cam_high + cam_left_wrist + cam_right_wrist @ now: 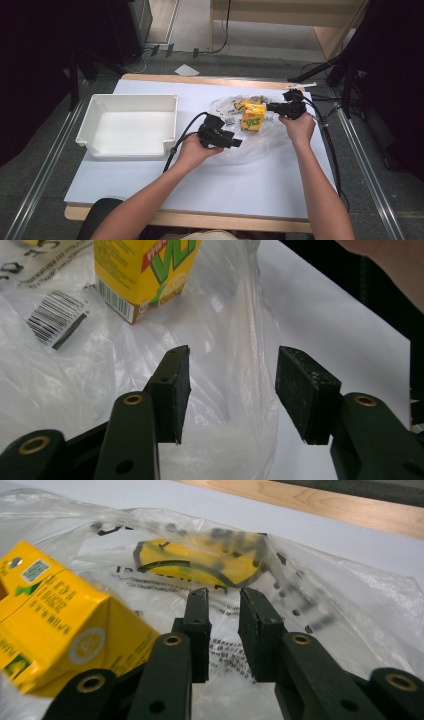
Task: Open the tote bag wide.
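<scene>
A yellow drink carton [253, 119] stands on a crumpled clear plastic bag [260, 145] at the table's far right of centre. My left gripper [235, 142] hovers at the bag's near left edge. In the left gripper view its jaws [232, 390] stand wide apart over the bag [75, 380], touching nothing, with the carton [145, 270] beyond them. My right gripper [270, 106] sits at the bag's far right side. Its jaws [224, 597] show a narrow gap with nothing pinched; the carton [50, 625] leans at their left and the bag [325, 595] lies beneath.
An empty white tray [135, 97] sits on the left half of the white table top. A barcode label [55, 317] and a yellow printed patch [200, 562] mark the bag. Black cables trail from both grippers, and stand legs cross the floor at the right.
</scene>
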